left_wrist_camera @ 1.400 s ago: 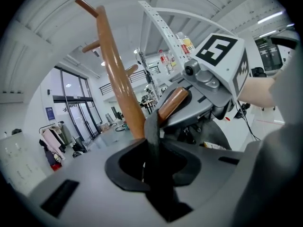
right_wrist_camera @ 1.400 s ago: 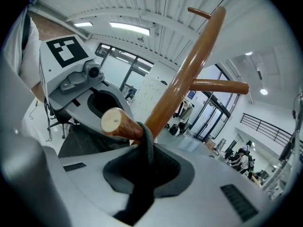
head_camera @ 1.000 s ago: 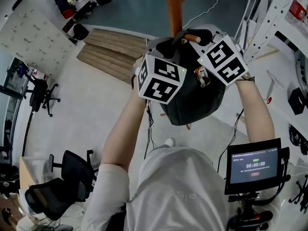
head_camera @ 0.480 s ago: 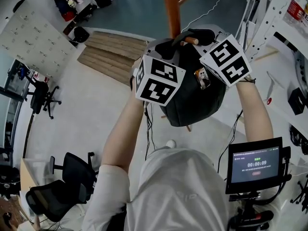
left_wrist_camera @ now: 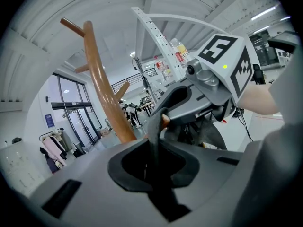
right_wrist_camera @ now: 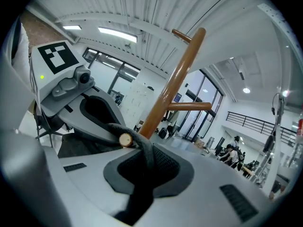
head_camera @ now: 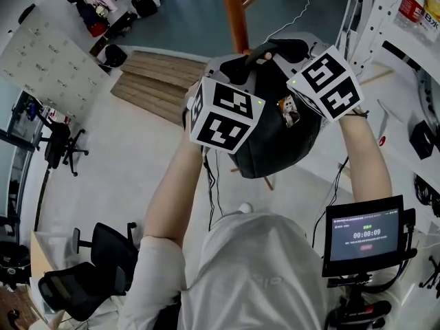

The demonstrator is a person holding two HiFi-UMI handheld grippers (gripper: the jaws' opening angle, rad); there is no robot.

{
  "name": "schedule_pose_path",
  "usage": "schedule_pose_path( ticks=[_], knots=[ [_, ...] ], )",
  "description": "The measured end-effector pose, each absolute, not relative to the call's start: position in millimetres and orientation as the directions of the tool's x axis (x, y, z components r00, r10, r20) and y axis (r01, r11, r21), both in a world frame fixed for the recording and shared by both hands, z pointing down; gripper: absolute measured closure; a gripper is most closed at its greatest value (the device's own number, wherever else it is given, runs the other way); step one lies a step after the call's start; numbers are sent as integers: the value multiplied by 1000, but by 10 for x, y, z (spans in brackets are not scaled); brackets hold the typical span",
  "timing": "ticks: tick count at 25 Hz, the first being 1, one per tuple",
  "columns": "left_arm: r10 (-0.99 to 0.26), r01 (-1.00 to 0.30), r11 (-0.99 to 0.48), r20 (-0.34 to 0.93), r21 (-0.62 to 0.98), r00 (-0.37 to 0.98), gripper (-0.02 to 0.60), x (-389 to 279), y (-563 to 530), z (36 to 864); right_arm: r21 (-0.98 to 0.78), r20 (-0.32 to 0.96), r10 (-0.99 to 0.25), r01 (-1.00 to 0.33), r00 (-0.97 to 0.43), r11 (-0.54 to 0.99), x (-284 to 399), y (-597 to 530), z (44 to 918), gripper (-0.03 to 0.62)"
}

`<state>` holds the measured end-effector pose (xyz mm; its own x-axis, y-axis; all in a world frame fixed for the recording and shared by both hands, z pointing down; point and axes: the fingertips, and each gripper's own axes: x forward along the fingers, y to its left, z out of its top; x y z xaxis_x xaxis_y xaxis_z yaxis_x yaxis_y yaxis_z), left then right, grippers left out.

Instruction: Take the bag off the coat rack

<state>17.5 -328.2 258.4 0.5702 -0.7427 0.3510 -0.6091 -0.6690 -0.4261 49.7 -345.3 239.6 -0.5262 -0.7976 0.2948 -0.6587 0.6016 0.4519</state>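
Observation:
A black bag hangs by its strap from a peg of the orange-brown coat rack. My left gripper and right gripper face each other at the top of the bag, both shut on the strap. In the left gripper view the strap runs up out of the left gripper to the peg end, with the rack pole behind. In the right gripper view the strap loops from the right gripper over the peg tip.
A white shelving rack with bottles stands at the right. A monitor on a stand is at the lower right, black office chairs at the lower left. A wooden platform lies by the rack's foot.
In the head view the rack pole has drifted left and the peg tip is less exposed under the strap. Both grippers keep their hold and have barely shifted.

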Motion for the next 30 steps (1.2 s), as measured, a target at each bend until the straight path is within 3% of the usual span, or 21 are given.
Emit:
schedule_pose_path(
  ticks=[30],
  knots=[
    [-643, -430, -724, 303, -540, 703, 535, 679, -1988, 1956, 444, 182, -892, -774, -414, 450, 1017, -2074, 1777, 554]
  ],
)
